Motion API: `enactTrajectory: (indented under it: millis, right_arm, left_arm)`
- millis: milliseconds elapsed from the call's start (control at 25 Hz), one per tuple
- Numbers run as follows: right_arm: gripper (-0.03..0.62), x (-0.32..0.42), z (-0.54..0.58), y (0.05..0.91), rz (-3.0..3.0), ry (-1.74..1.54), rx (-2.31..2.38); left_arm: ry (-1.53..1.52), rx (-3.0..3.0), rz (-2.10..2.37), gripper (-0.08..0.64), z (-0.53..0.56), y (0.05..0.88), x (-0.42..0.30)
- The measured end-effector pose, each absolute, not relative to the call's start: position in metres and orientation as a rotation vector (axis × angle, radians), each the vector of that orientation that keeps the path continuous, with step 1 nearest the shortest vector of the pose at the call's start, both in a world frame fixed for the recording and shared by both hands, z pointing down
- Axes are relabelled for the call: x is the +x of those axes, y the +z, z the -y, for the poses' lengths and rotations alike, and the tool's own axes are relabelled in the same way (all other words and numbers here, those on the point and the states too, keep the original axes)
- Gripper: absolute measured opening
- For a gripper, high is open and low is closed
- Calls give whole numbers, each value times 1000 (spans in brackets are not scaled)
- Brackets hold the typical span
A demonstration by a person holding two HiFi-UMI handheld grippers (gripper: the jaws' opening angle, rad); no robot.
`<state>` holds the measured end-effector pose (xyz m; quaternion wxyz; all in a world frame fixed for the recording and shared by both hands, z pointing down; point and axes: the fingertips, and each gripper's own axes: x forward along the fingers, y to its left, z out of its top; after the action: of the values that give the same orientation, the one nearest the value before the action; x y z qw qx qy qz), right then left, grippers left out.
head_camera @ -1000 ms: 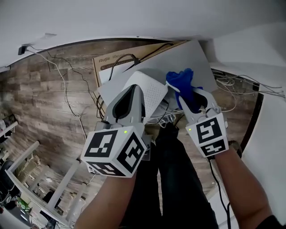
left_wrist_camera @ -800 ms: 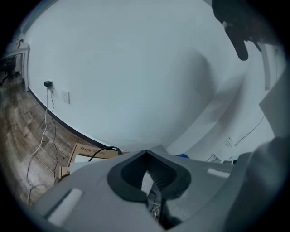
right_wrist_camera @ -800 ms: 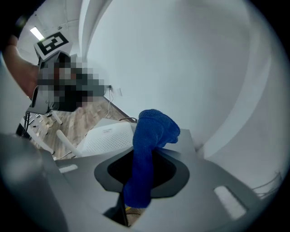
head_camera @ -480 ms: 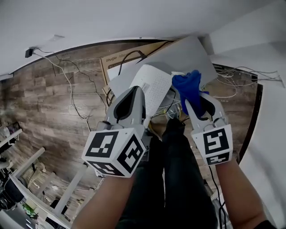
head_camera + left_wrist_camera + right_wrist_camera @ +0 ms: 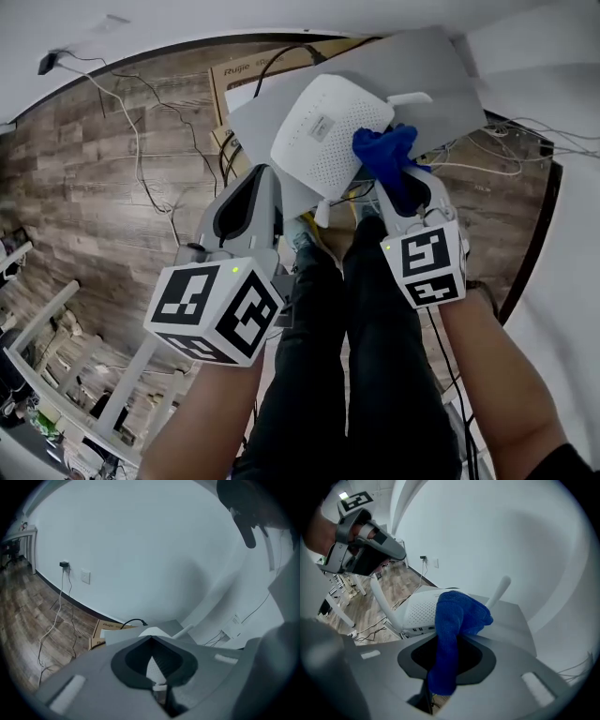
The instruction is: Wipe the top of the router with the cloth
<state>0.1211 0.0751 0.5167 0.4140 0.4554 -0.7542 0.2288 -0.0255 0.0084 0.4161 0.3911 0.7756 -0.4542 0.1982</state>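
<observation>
The white router point(image 5: 328, 131), its top dotted with small holes, lies on a grey shelf point(image 5: 441, 84). My right gripper point(image 5: 398, 183) is shut on a blue cloth point(image 5: 384, 155), whose bunched end touches the router's right edge. In the right gripper view the cloth point(image 5: 454, 620) hangs through the jaws in front of the router point(image 5: 419, 613), beside an upright antenna point(image 5: 499, 590). My left gripper point(image 5: 267, 173) is shut just left of the router, with nothing visible between its tips. Its own view shows the router point(image 5: 154, 632) past the jaw tips.
A cardboard box point(image 5: 234, 75) lies under the shelf. Loose cables point(image 5: 141, 159) trail over the wood floor, and more wires point(image 5: 511, 155) lie at the right. The person's dark trouser legs point(image 5: 356, 356) stand below the grippers. A white rack point(image 5: 56, 347) is at the lower left.
The left gripper has drawn back off the router, so more of its top shows. The right gripper with the cloth stays at the router's right edge.
</observation>
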Motion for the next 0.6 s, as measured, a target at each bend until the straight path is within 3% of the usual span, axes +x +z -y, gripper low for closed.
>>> enactTrajectory:
  millis: [600]
  right_arm:
    - [114,55,-113,507,1982,591,905]
  left_arm:
    - [411,1934,1231,0,-19,405,-71]
